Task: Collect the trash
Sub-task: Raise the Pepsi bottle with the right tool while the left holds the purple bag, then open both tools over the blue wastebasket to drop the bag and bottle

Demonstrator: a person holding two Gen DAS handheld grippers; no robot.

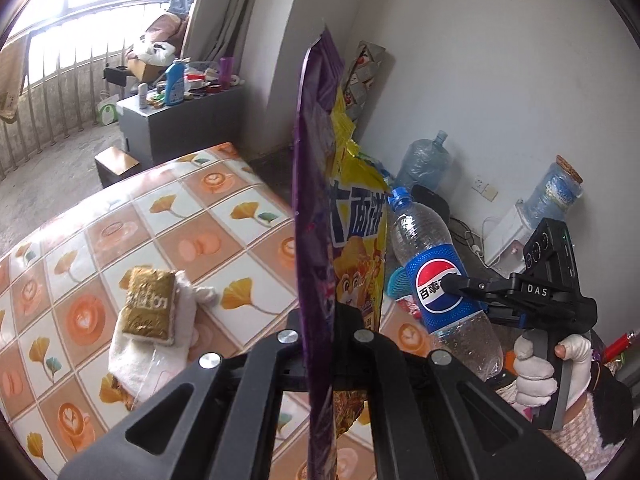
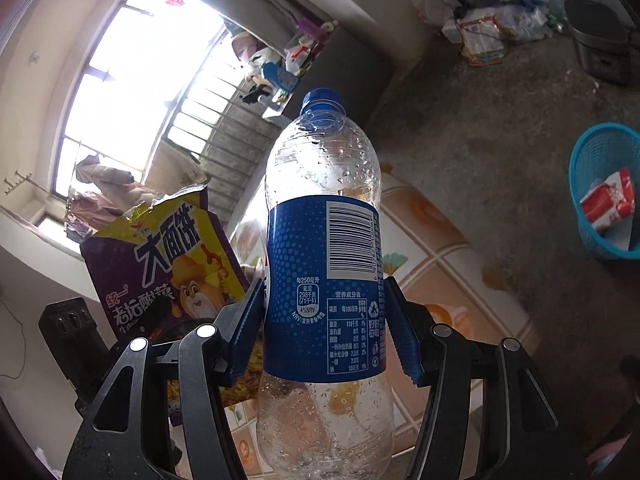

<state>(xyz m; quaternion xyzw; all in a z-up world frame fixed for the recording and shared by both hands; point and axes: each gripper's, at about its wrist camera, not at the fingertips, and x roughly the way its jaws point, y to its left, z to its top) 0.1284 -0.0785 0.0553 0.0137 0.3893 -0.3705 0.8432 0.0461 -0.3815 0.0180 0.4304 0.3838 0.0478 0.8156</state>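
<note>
One blue basket (image 2: 600, 184) holds a red-and-white wrapper (image 2: 608, 202).

The bottle (image 2: 324, 264) is clear plastic and empty, beaded inside with droplets, with a blue cap and a blue Pepsi label showing a barcode and nutrition print. It is off the bench, leaning slightly, clamped at the label between the right claw's (image 2: 324, 320) blue pads.

The wrapper (image 2: 176, 264) is a torn-open purple and yellow snack bag with a cartoon animal and large Chinese lettering. It stands upright, pinched near its lower edge in the closed left claw (image 1: 320, 344), just beside the bottle.

A blue basket (image 2: 600, 168) on the floor holds a red-and-white package (image 2: 608, 200).
</note>
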